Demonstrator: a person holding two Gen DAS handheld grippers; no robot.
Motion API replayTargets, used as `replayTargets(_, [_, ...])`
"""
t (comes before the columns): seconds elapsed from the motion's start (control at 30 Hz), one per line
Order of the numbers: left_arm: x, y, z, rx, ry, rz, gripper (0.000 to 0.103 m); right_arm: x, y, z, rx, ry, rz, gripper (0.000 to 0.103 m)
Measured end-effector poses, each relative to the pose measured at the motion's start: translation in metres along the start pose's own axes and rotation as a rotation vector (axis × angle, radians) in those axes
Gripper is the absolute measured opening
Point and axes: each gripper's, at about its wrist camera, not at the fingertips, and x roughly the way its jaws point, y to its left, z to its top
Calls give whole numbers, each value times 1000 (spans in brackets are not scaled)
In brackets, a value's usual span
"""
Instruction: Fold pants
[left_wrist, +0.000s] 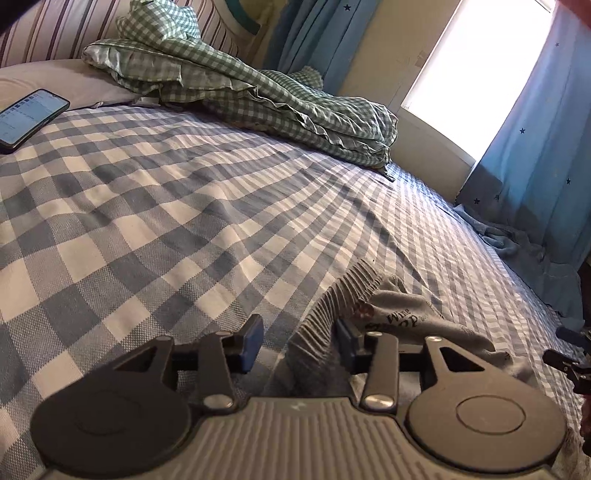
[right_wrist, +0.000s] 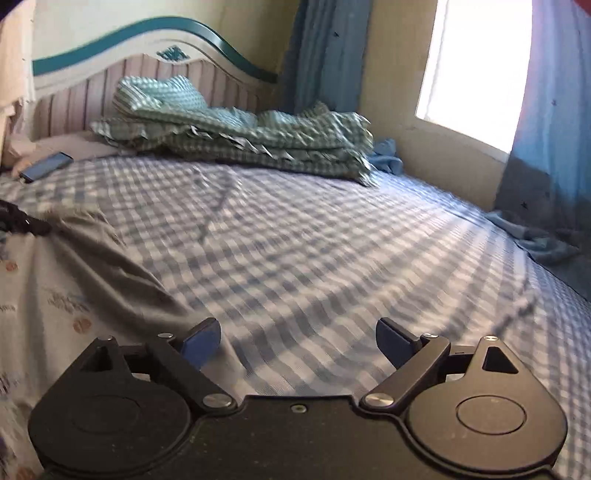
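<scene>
Grey pants with small printed motifs lie on the blue checked bed sheet. Their gathered elastic waistband runs up between my left gripper's fingers. My left gripper is open, jaws either side of the waistband, low over the bed. In the right wrist view the pants spread over the lower left. My right gripper is wide open and empty, its left finger at the edge of the pants. The right gripper's tip shows at the left view's right edge.
A green checked quilt is bunched at the head of the bed by the striped headboard. A phone lies on a pillow at the left. Blue curtains and a bright window are on the right.
</scene>
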Motion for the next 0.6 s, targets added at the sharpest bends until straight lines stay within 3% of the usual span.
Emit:
replayTargets(0.03, [-2,1,0,-15,-1,-2,54,10,12,11,-22,-19,35,95])
replayTargets(0.1, [-7,2,-1,-43,-4,-23,71,40,42,39,-67,-30,143,95])
replayTargets(0.2, [-15,7,-7,-105,-4,-58,77,96,80,74,-123,2,301,94])
replayTargets(0.3, [-20,11,-15,-137,-15,-74,77,152,99,93,-97,106,437,90])
replayTargets(0.37, [-20,10,-16,-135,-14,-68,77,176,109,95,-148,150,379,88])
replayTargets(0.43, [-18,9,-14,-131,-6,-65,77,189,116,91,-223,154,254,87])
replayTargets(0.53, [-17,8,-13,-126,-4,-71,80,178,104,94,-156,121,213,87])
replayTargets(0.6, [-16,7,-13,-122,-6,-75,81,154,98,96,-179,64,162,87])
